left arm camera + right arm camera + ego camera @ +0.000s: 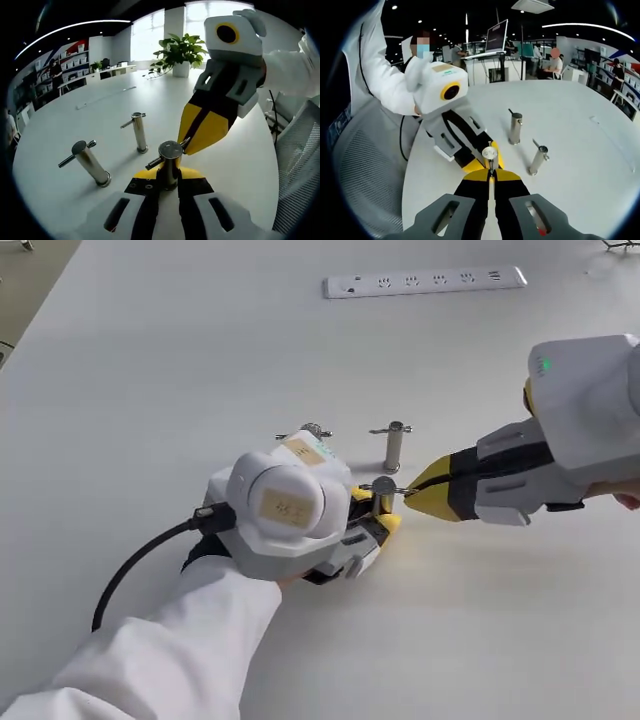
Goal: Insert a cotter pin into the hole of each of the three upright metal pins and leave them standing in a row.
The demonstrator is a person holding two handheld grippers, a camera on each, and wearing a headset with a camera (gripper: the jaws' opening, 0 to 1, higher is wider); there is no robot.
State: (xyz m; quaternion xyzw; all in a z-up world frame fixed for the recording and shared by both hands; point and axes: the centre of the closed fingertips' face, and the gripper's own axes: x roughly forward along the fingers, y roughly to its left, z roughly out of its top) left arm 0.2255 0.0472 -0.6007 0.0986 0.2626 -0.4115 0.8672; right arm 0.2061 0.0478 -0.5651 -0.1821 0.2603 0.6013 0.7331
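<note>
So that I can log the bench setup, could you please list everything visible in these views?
metal pins: three, silver, upright on the table, nearest one clamped by the left gripper.
cotter pins: three, silver, one across each pin's head.
power strip: one, white, table's far edge.
table: one, white.
potted plant: one, green, table's far end.
people: a few, at far desks.
cable: one, black, from the left gripper's back.
left gripper: one, white, black and yellow, shut on the nearest metal pin.
right gripper: one, same colours, shut on that pin's cotter pin.
sleeve: one, white, behind the left gripper.
</note>
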